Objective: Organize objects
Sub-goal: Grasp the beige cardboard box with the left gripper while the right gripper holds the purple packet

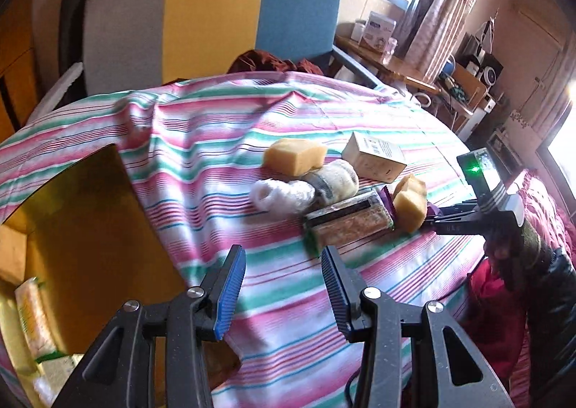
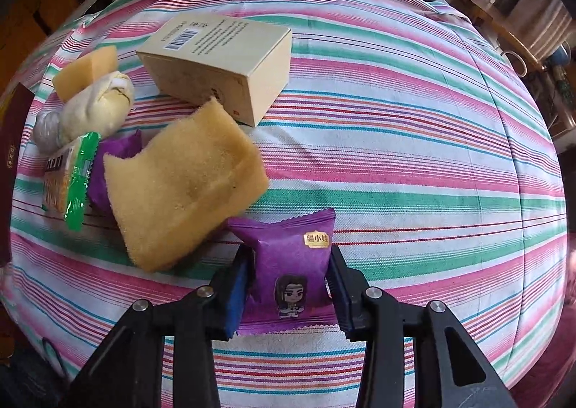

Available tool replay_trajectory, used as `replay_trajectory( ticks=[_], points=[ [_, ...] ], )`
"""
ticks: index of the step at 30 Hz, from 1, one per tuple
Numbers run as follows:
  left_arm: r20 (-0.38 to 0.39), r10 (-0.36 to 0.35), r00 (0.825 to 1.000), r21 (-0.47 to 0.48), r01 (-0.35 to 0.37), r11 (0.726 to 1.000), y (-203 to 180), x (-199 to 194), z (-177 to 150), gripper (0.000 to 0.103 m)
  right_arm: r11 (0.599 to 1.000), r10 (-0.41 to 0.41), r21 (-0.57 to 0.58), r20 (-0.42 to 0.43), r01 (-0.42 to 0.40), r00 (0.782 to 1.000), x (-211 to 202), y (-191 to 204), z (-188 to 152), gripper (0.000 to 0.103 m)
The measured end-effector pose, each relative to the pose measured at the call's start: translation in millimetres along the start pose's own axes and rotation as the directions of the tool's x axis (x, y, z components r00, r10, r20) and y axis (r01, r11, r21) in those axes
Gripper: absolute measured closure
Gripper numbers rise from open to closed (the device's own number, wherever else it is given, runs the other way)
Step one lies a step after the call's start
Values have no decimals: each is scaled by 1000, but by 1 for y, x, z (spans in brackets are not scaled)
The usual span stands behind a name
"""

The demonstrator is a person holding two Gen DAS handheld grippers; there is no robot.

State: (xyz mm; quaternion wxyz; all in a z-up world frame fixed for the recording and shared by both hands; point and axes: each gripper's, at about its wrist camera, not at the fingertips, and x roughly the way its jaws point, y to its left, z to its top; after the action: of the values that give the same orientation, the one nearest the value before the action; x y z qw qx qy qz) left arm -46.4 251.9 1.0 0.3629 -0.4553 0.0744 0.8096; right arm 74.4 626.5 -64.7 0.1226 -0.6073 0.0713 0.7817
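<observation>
My right gripper [image 2: 288,260] is shut on a purple snack packet [image 2: 288,264] that rests on the striped cloth. Beside it lie a yellow sponge [image 2: 187,185], a second purple packet [image 2: 115,156], a green-edged cracker pack [image 2: 68,181], a rolled sock [image 2: 97,105], another sponge [image 2: 86,69] and a beige box [image 2: 219,62]. My left gripper [image 1: 284,264] is open and empty above the cloth, short of the cracker pack [image 1: 347,221]. The same pile shows there: sponge [image 1: 293,154], sock [image 1: 334,181], box [image 1: 374,159], white plastic wrap [image 1: 280,194]. The right gripper [image 1: 446,221] is also in that view.
A striped cloth [image 1: 180,156] covers the table. An open yellow box [image 1: 72,228] sits at the left, with a pack [image 1: 32,318] inside. A grey, yellow and blue chair [image 1: 212,23] stands behind. Shelves and clutter [image 1: 475,77] are at the right.
</observation>
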Motion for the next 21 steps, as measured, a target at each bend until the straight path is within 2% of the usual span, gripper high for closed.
replay_trajectory(
  ticks=[6,10,15,17,19,21],
  points=[
    [-58,-63,996,-79,59,995,-1,33,22,59,1000,-4,-1,6,4,1000,0,1,0,60],
    [-80,-22,997,-71,16,997,-2,56,37,59,1000,-4,0,10,4,1000,0,2,1,59],
    [-125,-29,992,-110,16,994,3,83,47,58,1000,-4,1,13,4,1000,0,0,1,59],
    [-140,-29,990,-149,8,989,8,91,48,48,1000,-5,3,13,5,1000,0,0,1,59],
    [-138,-20,990,-157,-2,988,9,95,50,44,1000,-5,5,13,5,1000,0,0,1,59],
    [-124,3,992,-145,-21,989,7,95,54,44,1000,-5,5,13,5,1000,0,-1,1,59]
  ],
)
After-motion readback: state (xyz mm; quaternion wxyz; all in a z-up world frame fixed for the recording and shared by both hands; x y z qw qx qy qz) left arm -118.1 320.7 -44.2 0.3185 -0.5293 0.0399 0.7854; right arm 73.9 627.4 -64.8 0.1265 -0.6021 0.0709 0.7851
